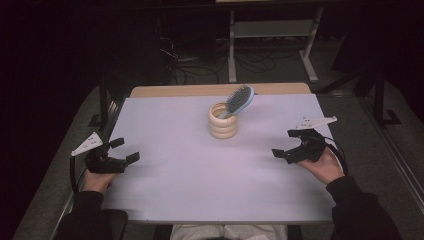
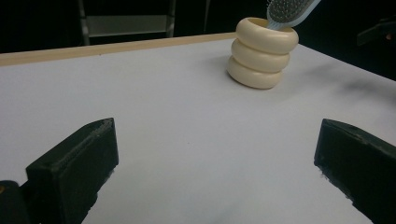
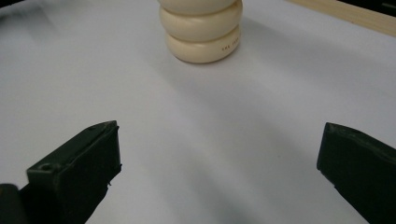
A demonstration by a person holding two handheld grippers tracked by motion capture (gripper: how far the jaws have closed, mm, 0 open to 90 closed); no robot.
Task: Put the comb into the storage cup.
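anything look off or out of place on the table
Nothing much. The hairbrush leans tilted in the cream holder, head up and out over its rim, which seems normal storage. Both grippers are open and apart from it.

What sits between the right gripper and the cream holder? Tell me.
Nothing: bare white tabletop runs from the open right gripper to the holder, plain in the right gripper view.

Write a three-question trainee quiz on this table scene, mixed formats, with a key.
1. True or false: the hairbrush lies flat on the table.
2. The cream holder looks like how many stacked rings: A two, B three, C five?
3. Fill in: the jaws of the left gripper and the right gripper stand ____.

Key: 1 false, it stands tilted in the holder, head up. 2 B. 3 open, nothing between them.
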